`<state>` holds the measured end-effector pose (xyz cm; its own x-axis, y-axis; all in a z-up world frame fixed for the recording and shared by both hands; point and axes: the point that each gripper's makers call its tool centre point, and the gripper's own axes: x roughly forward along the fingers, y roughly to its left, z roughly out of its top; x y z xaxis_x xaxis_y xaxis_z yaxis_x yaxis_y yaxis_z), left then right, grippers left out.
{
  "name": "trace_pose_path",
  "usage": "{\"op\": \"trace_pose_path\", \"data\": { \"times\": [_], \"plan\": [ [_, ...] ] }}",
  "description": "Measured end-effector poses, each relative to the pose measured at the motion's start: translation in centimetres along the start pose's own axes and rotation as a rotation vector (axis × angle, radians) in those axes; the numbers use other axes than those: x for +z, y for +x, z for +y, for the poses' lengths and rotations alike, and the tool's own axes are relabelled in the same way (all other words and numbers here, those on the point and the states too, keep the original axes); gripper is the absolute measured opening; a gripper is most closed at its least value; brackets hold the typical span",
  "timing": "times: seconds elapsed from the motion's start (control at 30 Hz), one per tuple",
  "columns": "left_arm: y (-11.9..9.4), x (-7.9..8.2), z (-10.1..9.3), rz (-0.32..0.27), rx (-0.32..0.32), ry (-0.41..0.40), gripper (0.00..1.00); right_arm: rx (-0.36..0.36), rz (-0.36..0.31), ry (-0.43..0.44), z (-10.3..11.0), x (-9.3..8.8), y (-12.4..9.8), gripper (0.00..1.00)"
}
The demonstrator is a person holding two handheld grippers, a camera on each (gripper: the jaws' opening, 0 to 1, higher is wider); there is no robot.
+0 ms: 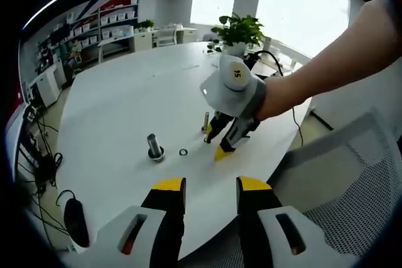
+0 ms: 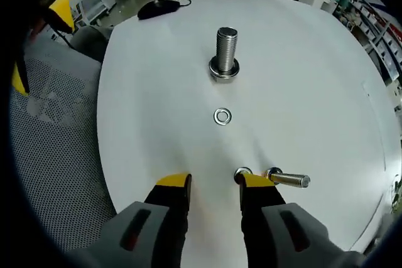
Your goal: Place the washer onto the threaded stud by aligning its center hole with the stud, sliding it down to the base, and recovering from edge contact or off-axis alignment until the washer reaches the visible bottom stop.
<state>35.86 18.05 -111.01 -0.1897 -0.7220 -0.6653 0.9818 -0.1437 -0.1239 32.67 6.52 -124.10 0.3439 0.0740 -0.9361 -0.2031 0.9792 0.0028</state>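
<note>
Silver metal shines on the small washer point(image 2: 222, 117), which lies flat on the white table point(image 2: 314, 92). It is a thin ring with a round hole in the middle. It is not held by anything yet. The threaded stud point(image 2: 226, 47) stands upright a little way past it, apart from it, with ridges going round it and a wider ring at its foot.

The right gripper point(image 2: 215, 183) is seen low over the table, just short of the washer. Its jaws are open, with a gap between the yellow tips, and nothing is held. A small bolt point(image 2: 286, 179) lies on its side right by the right-hand tip, and a little nut point(image 2: 242, 173) sits beside that.

The left gripper point(image 1: 211, 187) is held back near the table edge. Its jaws are open too, and nothing is held.

The step in hand is judged to be picking up the washer. A thin, flat ring is hard to lift, so it is best pinched by its edge, gently, without the bolt being bumped. Then the hole should be lined up right over the stud top and kept level, so it can slide down to the bottom ring.
</note>
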Motion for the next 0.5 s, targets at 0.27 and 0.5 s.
{"op": "trace_pose_path", "data": {
  "times": [0.27, 0.5],
  "plan": [
    [0.0, 0.0, 0.1, 0.000, 0.003, 0.001, 0.30, 0.012, -0.006, 0.003, 0.6, -0.7, -0.1, 0.29],
    [0.1, 0.1, 0.0, 0.004, 0.002, 0.006, 0.30, 0.040, 0.004, 0.028, 1.3, -1.2, -0.5, 0.24]
  ]
}}
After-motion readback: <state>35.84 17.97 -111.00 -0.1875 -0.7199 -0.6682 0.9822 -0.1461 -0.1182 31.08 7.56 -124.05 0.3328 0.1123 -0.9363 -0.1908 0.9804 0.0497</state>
